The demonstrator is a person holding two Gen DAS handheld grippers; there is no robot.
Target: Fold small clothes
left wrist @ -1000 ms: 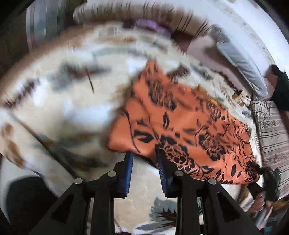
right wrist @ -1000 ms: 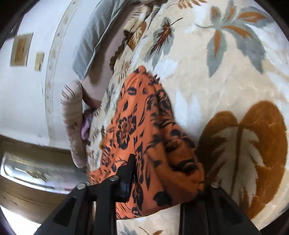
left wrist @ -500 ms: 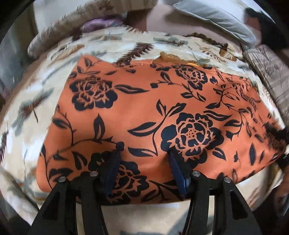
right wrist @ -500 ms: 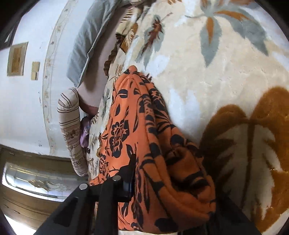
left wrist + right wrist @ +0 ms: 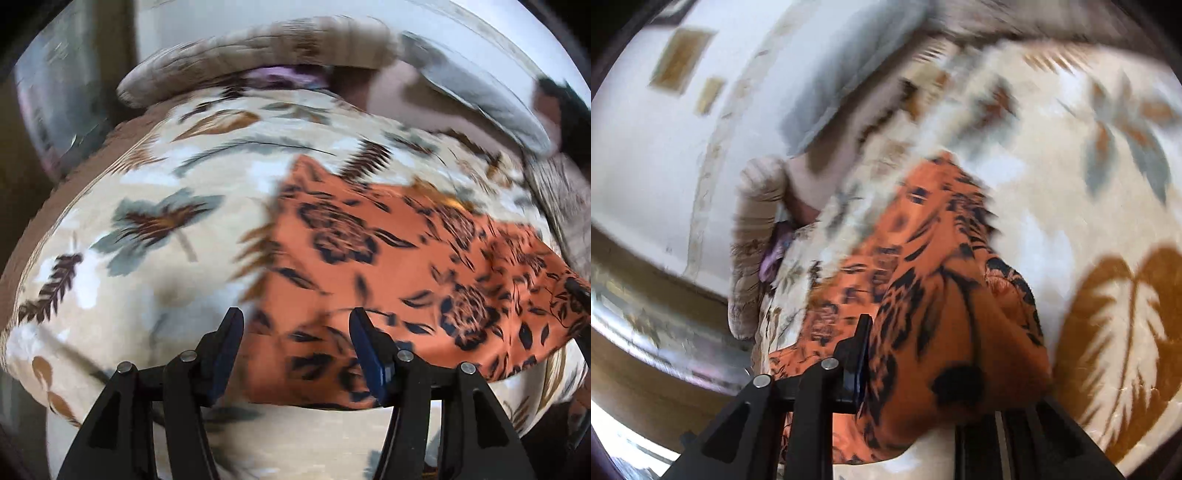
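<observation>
Gripping orange floral garment [image 5: 945, 332], right tool [image 5: 923, 373] clamped, left tool [image 5: 295, 350] parted, leaf-print blanket [image 5: 147, 221]

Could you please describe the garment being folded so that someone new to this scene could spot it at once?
Look at the bed covered by a cream blanket printed with grey and brown leaves. Lying on that blanket is the orange garment. It alone is bright orange with black flowers, unlike the pale bedding and grey pillow around it.

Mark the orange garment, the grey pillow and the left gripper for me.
orange garment [image 5: 406, 280]: left wrist view, middle of spread cloth.
grey pillow [image 5: 834, 85]: right wrist view, its centre.
left gripper [image 5: 295, 347]: left wrist view, between fingertips.
</observation>
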